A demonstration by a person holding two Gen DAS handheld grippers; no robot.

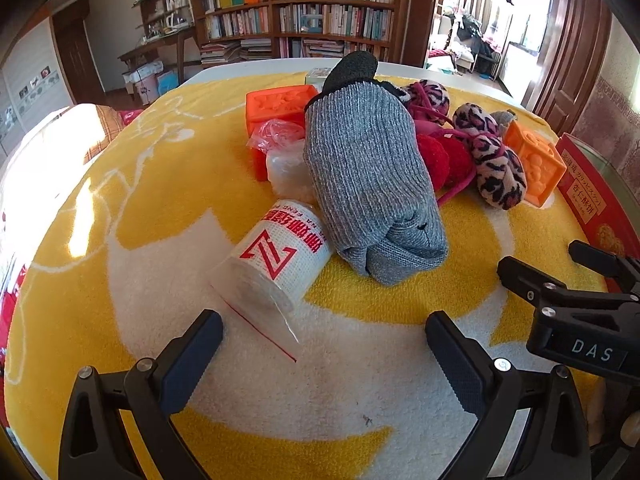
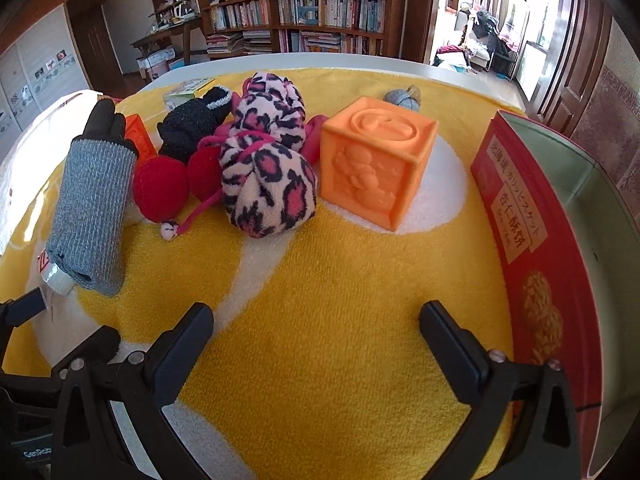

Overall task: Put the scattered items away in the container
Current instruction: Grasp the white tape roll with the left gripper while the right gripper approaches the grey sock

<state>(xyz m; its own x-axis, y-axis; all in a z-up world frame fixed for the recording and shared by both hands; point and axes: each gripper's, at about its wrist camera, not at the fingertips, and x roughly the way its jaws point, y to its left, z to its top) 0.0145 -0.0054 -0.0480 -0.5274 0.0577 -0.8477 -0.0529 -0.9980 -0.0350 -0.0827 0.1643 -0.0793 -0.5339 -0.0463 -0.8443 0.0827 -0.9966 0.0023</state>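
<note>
Nothing picked yet. Left gripper [image 1: 324, 352] and right gripper [image 2: 316, 340] both spread wide, empty. Orange block [image 2: 376, 164] at frame centre, red box [image 2: 532, 264] along right edge (apparently the container). Probably next: close on block, lift over wall.

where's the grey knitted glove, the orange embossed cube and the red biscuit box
grey knitted glove [image 1: 372, 184]: left wrist view, middle of ribbed cuff
orange embossed rubber cube [image 2: 372, 164]: right wrist view, front embossed face
red cardboard biscuit box [image 2: 520, 216]: right wrist view, printed outer wall
</note>
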